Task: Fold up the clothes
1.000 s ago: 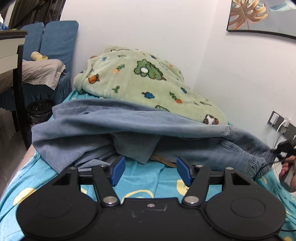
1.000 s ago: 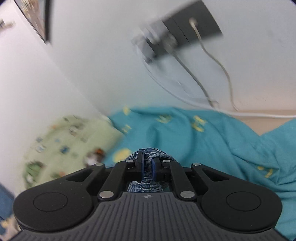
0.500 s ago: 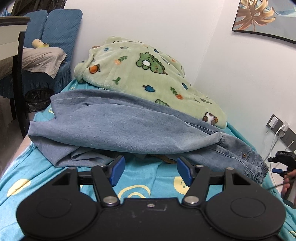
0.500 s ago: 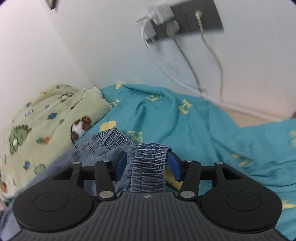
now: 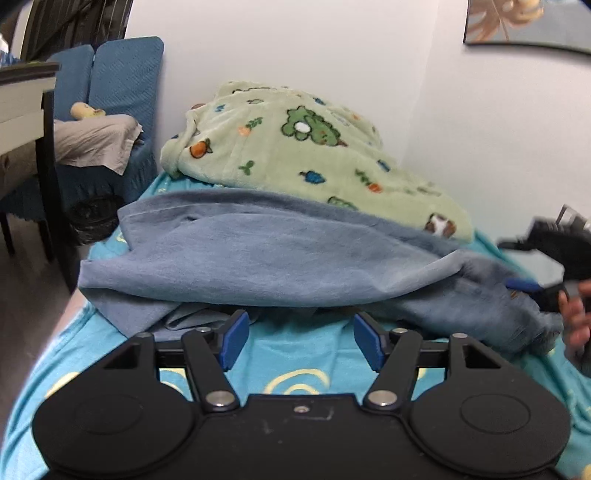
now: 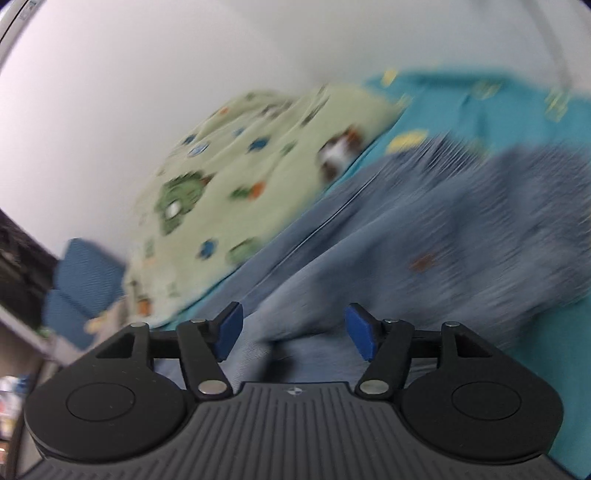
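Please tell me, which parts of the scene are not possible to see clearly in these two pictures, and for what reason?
- Right wrist view: motion blur smears the jeans and green blanket; seams and prints unreadable.
- Left wrist view: the jeans' underside is hidden by their own folded layer.
- Left wrist view: the right gripper is blurred and cut by the edge.
- Left wrist view: the wall picture is cropped.

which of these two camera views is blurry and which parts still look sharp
Right wrist view: heavy motion smear across the jeans and green blanket; only the right claw, opening, stays crisp. Left wrist view: mostly sharp, fisheye-bent walls, blur only on the right hand at the edge.
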